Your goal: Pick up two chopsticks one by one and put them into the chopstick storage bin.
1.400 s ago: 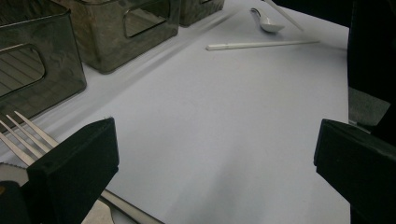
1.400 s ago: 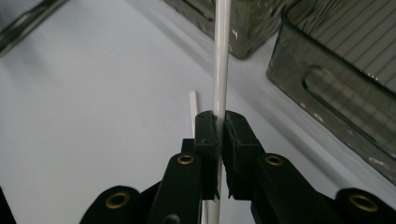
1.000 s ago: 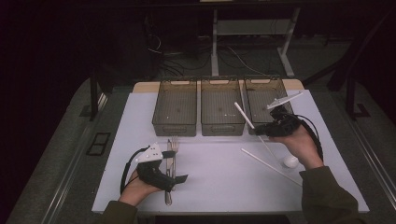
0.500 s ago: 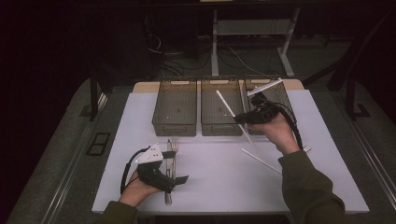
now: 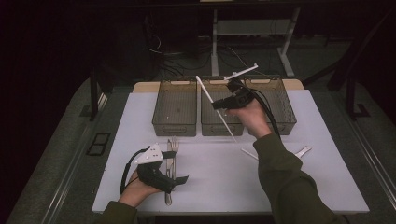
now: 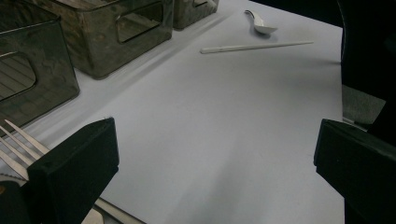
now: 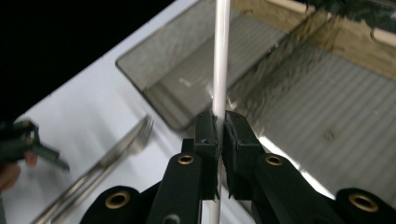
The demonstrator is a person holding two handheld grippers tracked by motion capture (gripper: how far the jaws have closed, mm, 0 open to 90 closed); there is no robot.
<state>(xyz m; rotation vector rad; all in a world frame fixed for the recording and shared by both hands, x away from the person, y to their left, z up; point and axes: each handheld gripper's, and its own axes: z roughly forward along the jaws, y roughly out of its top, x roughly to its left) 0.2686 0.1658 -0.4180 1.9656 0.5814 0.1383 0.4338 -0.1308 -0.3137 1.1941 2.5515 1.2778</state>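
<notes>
White table (image 5: pixel 289 186) across the lower half of the high view. Three clear bins along its far edge: left bin (image 5: pixel 174 105), middle bin (image 5: pixel 215 122), right bin (image 5: pixel 280 105).

Right gripper (image 5: pixel 217 104) up at centre frame, raised off the table in line with the middle bin, fingers narrowed hard onto a chopstick (image 5: pixel 204 89). In the right gripper view the same pinch is seen close up, with the pads of the right gripper (image 7: pixel 218 126) clamped on the chopstick (image 7: pixel 221 56) part-way along its length. Long end up toward the top of the frame, short end down past the fingers.

Left gripper (image 5: pixel 176 166) at lower left of the high view, low over the table, fingers wide and holding nothing, with bare table between them in the left gripper view (image 6: pixel 215 172). Just beside it, a fork (image 5: pixel 174 143) and knife (image 5: pixel 167 189) lying side by side.

Right of centre on the table, partly behind the sleeve, a second chopstick (image 5: pixel 249 153) and a spoon (image 5: pixel 303 150).

On handling, as a judgement: very light, stiff, thin, smooth and round, so likely to roll or pivot between flat pads. Best gripped near the middle, square across the shaft, firmly – an off-centre hold lets the long end swing. Tip to be kept clear of the bin rims, and lowered lengthwise along the bin – not across it.
</notes>
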